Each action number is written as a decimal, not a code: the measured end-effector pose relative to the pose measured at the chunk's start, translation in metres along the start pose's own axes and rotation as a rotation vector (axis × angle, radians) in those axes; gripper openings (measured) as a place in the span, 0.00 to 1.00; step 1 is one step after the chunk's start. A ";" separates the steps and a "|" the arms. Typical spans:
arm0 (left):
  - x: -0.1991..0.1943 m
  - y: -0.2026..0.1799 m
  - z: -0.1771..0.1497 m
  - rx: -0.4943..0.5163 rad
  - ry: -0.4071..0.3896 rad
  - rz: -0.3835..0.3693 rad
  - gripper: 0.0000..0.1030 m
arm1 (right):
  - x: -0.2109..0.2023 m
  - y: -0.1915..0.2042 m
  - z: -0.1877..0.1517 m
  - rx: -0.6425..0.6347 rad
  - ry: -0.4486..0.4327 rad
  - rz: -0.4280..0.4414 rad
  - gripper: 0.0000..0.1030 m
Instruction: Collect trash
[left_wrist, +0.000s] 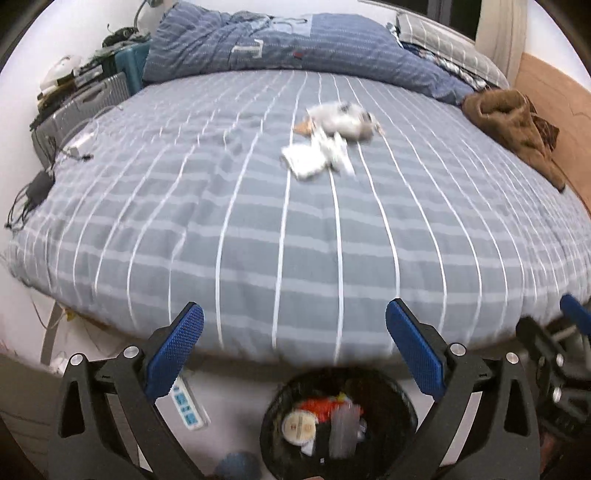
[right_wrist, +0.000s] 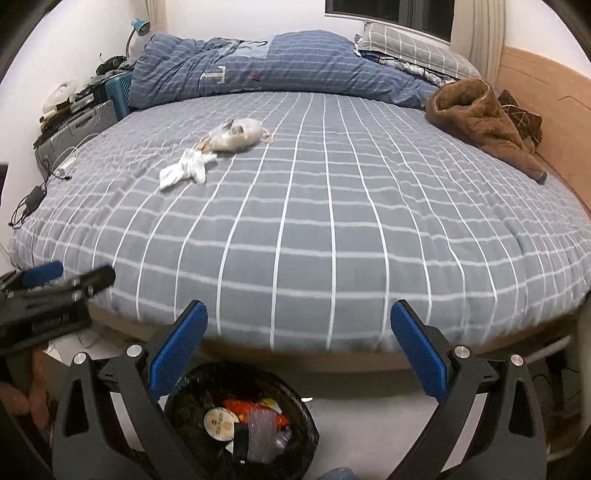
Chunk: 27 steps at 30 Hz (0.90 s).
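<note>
A crumpled plastic bag of trash and white tissue lie on the grey checked bed, far from both grippers. A black-lined bin holding wrappers and a round lid stands on the floor at the bed's foot. My left gripper is open and empty above the bin. My right gripper is open and empty just right of the bin. The left gripper shows at the left edge of the right wrist view.
A blue quilt and pillows lie at the bed's far end. A brown jacket lies at the right by the wooden headboard. Suitcases and cluttered items stand at the left. A power strip lies on the floor.
</note>
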<state>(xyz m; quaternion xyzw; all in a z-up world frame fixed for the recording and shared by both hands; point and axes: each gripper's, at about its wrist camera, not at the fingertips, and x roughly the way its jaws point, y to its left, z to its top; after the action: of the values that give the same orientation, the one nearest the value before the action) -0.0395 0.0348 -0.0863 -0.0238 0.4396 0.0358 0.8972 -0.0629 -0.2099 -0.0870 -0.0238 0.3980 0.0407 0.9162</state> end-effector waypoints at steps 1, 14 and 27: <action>0.003 0.000 0.006 -0.004 -0.004 -0.004 0.94 | 0.005 0.000 0.007 0.001 -0.003 0.002 0.93; 0.063 -0.020 0.080 0.033 -0.035 -0.012 0.94 | 0.064 -0.006 0.086 0.000 -0.039 0.017 0.93; 0.127 -0.025 0.128 0.072 -0.002 -0.009 0.79 | 0.116 -0.006 0.140 0.000 -0.044 0.019 0.93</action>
<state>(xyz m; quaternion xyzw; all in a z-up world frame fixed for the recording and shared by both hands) 0.1410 0.0253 -0.1076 0.0064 0.4396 0.0158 0.8980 0.1185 -0.1989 -0.0760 -0.0192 0.3780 0.0498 0.9243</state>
